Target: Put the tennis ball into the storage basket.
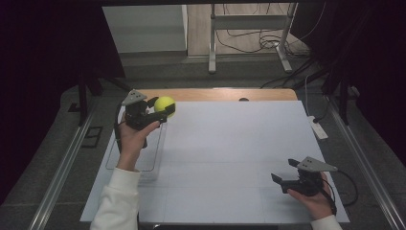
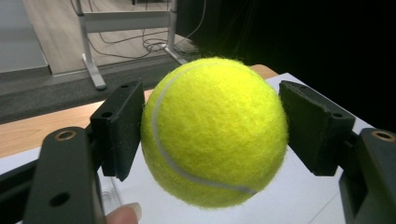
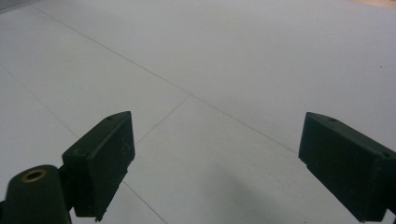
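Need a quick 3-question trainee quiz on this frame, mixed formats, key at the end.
1. True or false: the left gripper is shut on the tennis ball.
2. What lies between the pads of the right gripper? A) a ball B) nothing C) a cable
3. Fill in: the clear tray lies on the white table below the ___ hand.

Key: 1 true; 2 B; 3 left
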Motion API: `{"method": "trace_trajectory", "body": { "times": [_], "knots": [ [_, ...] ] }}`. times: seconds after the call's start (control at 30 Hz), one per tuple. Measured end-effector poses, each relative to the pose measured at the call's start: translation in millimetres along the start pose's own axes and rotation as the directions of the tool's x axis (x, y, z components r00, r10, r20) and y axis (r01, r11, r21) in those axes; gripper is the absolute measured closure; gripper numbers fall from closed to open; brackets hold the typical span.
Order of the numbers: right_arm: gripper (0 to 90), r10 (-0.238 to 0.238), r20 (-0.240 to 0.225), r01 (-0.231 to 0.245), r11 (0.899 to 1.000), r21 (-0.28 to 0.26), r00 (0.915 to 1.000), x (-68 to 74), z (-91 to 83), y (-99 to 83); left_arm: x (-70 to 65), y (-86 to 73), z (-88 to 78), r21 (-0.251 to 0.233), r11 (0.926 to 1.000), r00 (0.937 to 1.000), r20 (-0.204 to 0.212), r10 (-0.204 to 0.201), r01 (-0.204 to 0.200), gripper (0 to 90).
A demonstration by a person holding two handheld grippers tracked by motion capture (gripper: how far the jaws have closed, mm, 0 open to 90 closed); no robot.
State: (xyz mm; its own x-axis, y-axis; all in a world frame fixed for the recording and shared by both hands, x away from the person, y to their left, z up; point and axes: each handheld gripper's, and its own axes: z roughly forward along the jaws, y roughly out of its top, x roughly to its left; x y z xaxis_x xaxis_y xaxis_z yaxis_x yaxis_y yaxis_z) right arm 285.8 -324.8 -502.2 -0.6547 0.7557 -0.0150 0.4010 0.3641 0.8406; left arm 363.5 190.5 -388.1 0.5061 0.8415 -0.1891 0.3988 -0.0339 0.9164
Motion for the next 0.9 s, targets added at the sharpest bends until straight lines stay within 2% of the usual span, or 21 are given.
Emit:
{"method": "trace_trajectory", "body": {
  "times": [0.53, 0.9],
  "knots": [
    [11.2, 0.0, 0.0, 0.0, 1.0, 0.001, 1.0, -0.3, 0.1, -0.2, 23.1, -4.7, -1.8, 0.008, 0.9993, 0.9975, -0.061, -0.037, 0.038, 27.5],
    [11.2, 0.0, -0.002, 0.0, 1.0, 0.0, 1.0, -0.1, 0.0, 0.0, 30.0, -4.2, -7.2, -0.008, 0.999, 0.9952, -0.087, -0.045, 0.045, 27.5]
  ]
}}
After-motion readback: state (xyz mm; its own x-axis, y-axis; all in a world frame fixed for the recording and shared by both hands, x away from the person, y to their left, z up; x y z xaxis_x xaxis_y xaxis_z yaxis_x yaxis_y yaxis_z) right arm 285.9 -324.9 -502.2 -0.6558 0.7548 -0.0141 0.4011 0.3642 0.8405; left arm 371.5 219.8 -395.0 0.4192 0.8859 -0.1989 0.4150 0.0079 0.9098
